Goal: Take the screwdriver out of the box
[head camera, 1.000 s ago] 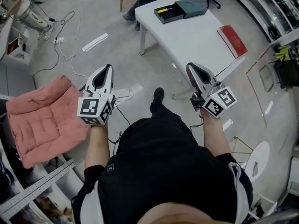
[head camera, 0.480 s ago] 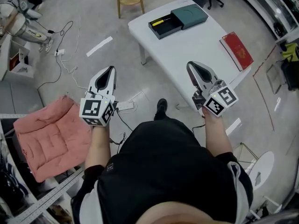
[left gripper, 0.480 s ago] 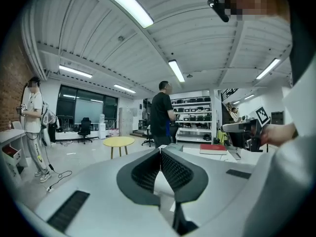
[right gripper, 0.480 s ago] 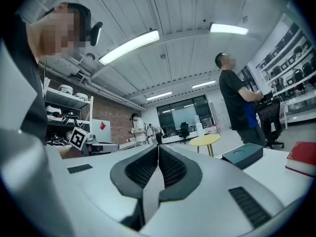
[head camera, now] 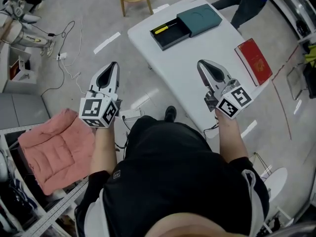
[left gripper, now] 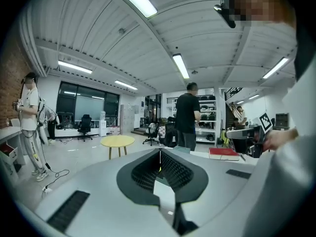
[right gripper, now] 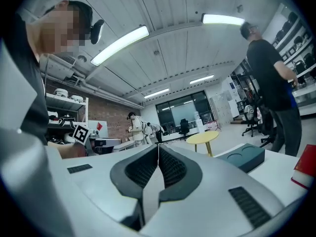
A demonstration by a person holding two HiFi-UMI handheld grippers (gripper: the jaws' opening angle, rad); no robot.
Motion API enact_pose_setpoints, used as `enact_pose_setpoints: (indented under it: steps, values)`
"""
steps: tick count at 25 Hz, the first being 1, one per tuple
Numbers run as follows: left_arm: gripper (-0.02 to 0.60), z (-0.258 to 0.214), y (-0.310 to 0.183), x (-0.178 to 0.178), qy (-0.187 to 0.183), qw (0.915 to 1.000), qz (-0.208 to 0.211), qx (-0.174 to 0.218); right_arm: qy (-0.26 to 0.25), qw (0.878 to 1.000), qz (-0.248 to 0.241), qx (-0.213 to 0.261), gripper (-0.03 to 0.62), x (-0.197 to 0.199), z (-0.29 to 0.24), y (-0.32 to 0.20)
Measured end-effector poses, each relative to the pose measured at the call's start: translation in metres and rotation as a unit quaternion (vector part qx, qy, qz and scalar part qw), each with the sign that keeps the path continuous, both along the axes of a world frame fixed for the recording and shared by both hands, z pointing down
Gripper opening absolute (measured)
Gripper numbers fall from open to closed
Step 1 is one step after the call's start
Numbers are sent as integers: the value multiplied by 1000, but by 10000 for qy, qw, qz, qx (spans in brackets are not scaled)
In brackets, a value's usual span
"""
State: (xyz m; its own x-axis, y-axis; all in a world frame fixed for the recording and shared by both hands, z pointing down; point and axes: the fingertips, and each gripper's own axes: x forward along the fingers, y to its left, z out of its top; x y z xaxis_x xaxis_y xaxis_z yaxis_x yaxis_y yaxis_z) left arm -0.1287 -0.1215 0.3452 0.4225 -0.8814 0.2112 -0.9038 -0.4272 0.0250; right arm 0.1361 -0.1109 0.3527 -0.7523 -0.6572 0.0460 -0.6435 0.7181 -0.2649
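Note:
An open dark box [head camera: 170, 32] lies at the far end of the white table [head camera: 197, 68], with the yellow-handled screwdriver [head camera: 161, 29] inside it. Its teal lid [head camera: 199, 19] lies right beside it and also shows in the right gripper view as the lid [right gripper: 244, 157]. My left gripper [head camera: 115, 64] hangs over the floor, left of the table, shut and empty; its jaws meet in a thin line in its own view [left gripper: 159, 154]. My right gripper [head camera: 201, 63] is above the table's near part, well short of the box, shut and empty [right gripper: 158, 149].
A red book [head camera: 255, 61] lies on the table's right side. A pink cushion [head camera: 54, 149] lies on the floor at left, with cables [head camera: 74, 53] and a power strip [head camera: 131, 113] nearby. A yellow stool [left gripper: 117, 141] stands beyond the table. A person [head camera: 249, 1] stands at the far right.
The table and box have come closer and lower in the head view as both grippers travelled towards them. The right gripper now hangs over the tabletop. The bystander went from far left to far right.

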Motion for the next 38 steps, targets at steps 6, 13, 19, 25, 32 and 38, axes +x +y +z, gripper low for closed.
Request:
enact_pose_setpoints:
  steps: [6, 13, 19, 25, 32, 38]
  values:
    - [18, 11, -33, 3, -12, 9998, 56, -173, 90, 9999, -34, -141, 31, -3, 9, -29]
    - [18, 24, -90, -5, 10, 9993, 329, -168, 495, 9984, 61, -271, 31, -26, 17, -73]
    - [18, 27, -153, -21, 55, 9977, 670, -103, 688, 9967, 332, -292, 31, -56, 11, -130]
    - [18, 34, -209, -39, 185, 9947, 1003, -135, 763, 9940, 653, -422, 32, -83, 16, -178]
    - [18, 55, -250, -41, 265, 9897, 1355, -373, 1338, 9870, 600, -655, 32, -100, 44, -208]
    - [18, 72, -278, -28, 204, 9870, 1505, -533, 1674, 9812, 373, -888, 32, -98, 73, -242]
